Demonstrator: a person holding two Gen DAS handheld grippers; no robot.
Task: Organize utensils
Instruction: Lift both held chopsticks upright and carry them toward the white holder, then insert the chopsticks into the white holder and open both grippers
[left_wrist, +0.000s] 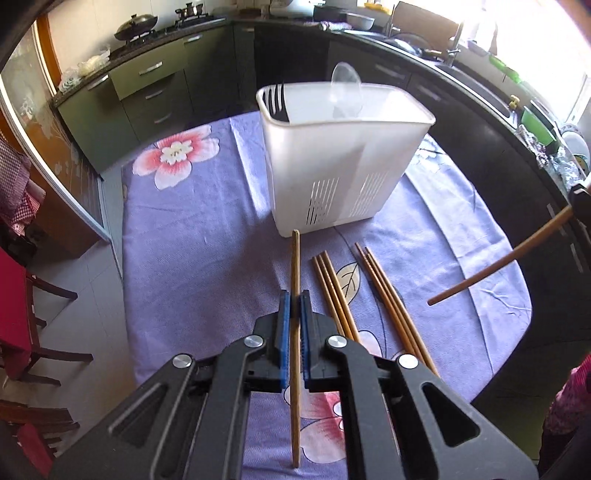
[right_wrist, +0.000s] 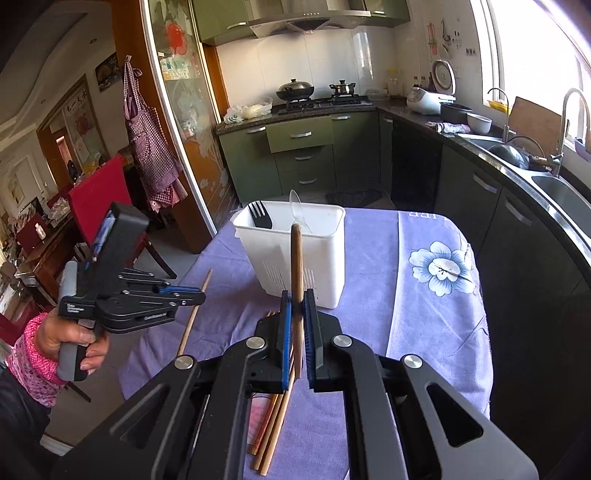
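Both grippers, left (left_wrist: 294, 308) and right (right_wrist: 297, 310), are clamped on one brown wooden chopstick each (left_wrist: 295, 266) (right_wrist: 296, 258); six more (left_wrist: 369, 295) lie near the white caddy (left_wrist: 343, 158).

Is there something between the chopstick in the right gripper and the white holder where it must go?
Nothing visible blocks it. The right gripper holds its chopstick lifted, pointing toward the white holder. Only bare purple cloth lies between. Inside the holder, the black fork stands at the left end.

The right gripper (right_wrist: 296, 301) clamps a chopstick (right_wrist: 296, 258) (upright) before the white caddy (right_wrist: 328, 266).
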